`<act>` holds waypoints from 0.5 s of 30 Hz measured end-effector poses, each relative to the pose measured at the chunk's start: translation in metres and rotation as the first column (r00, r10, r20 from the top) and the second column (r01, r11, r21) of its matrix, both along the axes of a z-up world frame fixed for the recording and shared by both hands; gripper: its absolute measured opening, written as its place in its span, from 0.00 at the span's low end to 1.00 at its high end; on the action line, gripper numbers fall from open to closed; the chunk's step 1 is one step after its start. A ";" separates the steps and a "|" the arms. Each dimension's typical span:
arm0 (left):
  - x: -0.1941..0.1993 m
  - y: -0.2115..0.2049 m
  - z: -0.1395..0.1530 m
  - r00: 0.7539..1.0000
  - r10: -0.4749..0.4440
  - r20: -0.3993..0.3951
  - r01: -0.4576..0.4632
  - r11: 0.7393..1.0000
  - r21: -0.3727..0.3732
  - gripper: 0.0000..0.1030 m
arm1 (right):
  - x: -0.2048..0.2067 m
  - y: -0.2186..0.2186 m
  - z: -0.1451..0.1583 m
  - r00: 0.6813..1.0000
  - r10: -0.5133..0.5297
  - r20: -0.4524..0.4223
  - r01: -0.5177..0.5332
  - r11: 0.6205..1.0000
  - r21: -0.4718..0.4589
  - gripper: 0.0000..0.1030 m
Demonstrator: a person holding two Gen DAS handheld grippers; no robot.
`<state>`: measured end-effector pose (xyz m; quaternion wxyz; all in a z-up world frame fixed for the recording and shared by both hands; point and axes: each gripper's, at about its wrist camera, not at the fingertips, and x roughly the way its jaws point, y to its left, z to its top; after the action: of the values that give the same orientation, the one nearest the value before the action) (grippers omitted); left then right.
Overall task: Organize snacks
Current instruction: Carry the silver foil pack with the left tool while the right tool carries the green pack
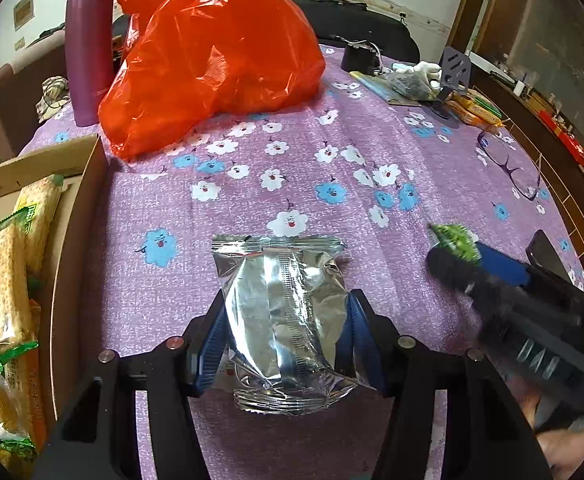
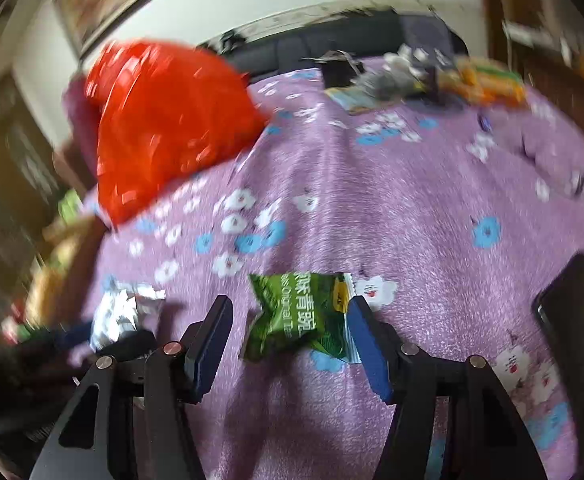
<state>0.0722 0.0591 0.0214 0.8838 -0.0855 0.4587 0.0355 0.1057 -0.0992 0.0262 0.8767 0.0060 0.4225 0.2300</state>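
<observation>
While left gripper (image 1: pixel 288 320) clamps crinkled silver foil snack packet (image 1: pixel 284 312), right gripper (image 2: pixel 288 320) stands apart.
Small green plastic snack packet (image 2: pixel 299 316) lies between its fingers, unpressed, on purple floral tablecloth (image 2: pixel 411 200).

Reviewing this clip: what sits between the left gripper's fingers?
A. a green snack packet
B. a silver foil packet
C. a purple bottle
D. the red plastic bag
B. In the left wrist view, the left gripper has its blue pads pressed on both sides of the silver foil packet; the green packet lies between the right gripper's fingers instead.
</observation>
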 end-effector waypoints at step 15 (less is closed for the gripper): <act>0.002 -0.003 -0.002 1.000 -0.007 -0.006 0.007 1.000 0.018 0.55 | 0.003 0.003 -0.003 1.000 -0.031 -0.001 0.031 0.997 -0.072 0.53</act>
<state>0.0744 0.0563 0.0194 0.8833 -0.0758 0.4612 0.0369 0.1089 -0.0962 0.0232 0.8792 -0.0188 0.4315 0.2011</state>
